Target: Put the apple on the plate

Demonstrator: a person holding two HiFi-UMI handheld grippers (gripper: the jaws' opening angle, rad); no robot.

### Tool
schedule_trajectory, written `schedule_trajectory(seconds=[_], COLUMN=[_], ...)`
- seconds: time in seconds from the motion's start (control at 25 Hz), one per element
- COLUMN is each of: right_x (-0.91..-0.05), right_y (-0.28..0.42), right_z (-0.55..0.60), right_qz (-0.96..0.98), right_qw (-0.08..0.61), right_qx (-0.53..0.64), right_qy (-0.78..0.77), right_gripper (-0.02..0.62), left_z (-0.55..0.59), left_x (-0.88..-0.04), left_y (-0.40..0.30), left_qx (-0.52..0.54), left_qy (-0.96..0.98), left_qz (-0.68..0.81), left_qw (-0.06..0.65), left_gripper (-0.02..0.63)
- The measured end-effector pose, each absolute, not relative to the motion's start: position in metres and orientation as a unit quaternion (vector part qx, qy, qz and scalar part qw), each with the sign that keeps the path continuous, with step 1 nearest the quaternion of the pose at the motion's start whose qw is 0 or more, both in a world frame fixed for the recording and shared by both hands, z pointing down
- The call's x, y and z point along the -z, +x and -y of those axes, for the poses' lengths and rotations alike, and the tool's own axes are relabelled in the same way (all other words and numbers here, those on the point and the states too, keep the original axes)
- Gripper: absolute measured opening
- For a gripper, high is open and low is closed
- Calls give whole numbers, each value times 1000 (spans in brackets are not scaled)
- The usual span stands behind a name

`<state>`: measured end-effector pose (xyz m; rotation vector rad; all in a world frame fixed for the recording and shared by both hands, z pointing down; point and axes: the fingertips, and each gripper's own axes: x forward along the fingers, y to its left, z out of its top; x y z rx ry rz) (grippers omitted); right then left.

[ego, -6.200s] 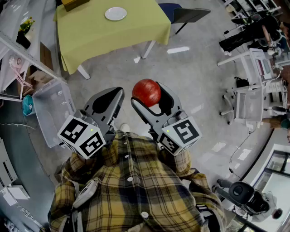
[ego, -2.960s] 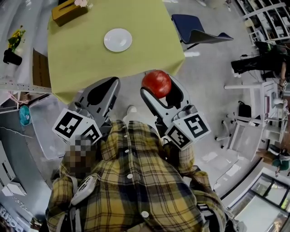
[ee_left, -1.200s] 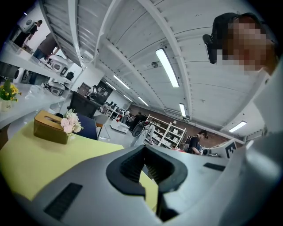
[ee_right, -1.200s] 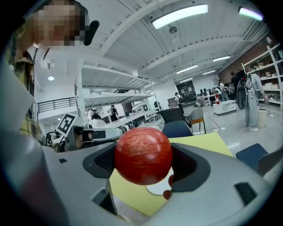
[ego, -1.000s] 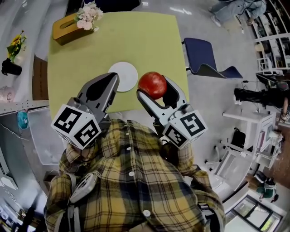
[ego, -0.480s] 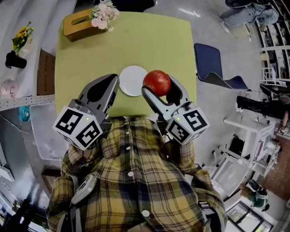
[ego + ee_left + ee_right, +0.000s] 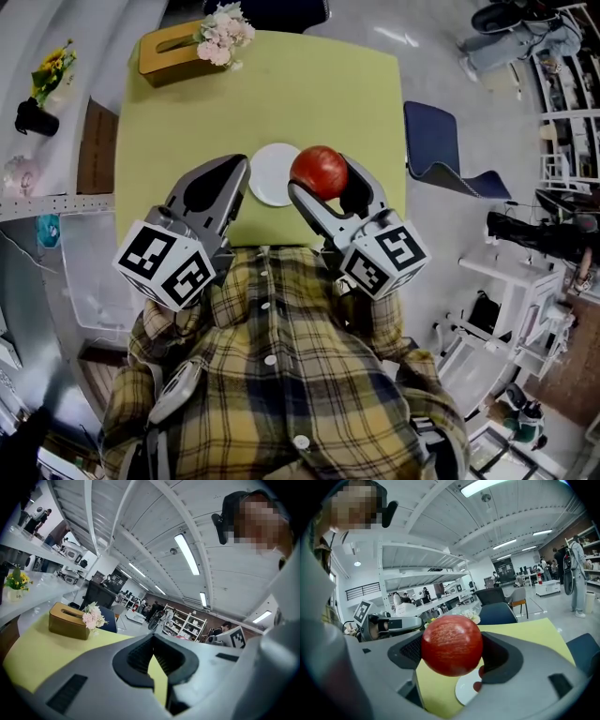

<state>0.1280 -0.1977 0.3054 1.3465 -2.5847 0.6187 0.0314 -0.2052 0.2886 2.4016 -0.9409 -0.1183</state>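
My right gripper [image 7: 323,180] is shut on a red apple [image 7: 318,172], held in the air over the near edge of the yellow-green table [image 7: 281,103]. In the right gripper view the apple [image 7: 452,644] fills the space between the jaws, above the white plate [image 7: 466,691]. The plate [image 7: 271,175] lies on the table just left of the apple, part hidden by the grippers. My left gripper [image 7: 236,169] is shut with nothing in it, its tips beside the plate's left rim. In the left gripper view the left gripper [image 7: 152,645] shows its jaws meeting.
A brown tissue box [image 7: 169,52] with pink flowers [image 7: 225,28] stands at the table's far left corner. A blue chair [image 7: 441,150] stands to the table's right. Shelving with a plant [image 7: 47,84] runs along the left. The person's plaid shirt [image 7: 272,375] fills the foreground.
The person has walked up to the table with the apple held in the right gripper. The plate, once far away, now lies just beyond both grippers' tips.
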Motion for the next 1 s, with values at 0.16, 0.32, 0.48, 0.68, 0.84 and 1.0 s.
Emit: schedule_trajectory(seconds=[0.16, 0.32, 0.48, 0.68, 0.84, 1.0], right_x=[-309, -319, -336, -361, -388, -414], right_y=[129, 127, 126, 126, 115, 105], right_z=[198, 202, 210, 214, 214, 218], right_qz=[864, 862, 857, 852, 849, 843], right_qw=[80, 79, 90, 107, 126, 141], right_qx=[-209, -220, -230, -258, -276, -294], right_qy=[451, 449, 451, 442, 433, 428], right_gripper=[354, 354, 354, 354, 354, 354], left_z=[202, 201, 202, 199, 190, 186], left_x=[-292, -305, -323, -340, -360, -380], left_y=[30, 23, 16, 5, -12, -29], left_qx=[38, 31, 23, 11, 3, -10], left_qy=[893, 888, 881, 867, 855, 841], left_qz=[351, 356, 359, 376, 391, 405], left_qw=[278, 290, 306, 326, 341, 359], left_gripper=[8, 8, 8, 8, 8, 8])
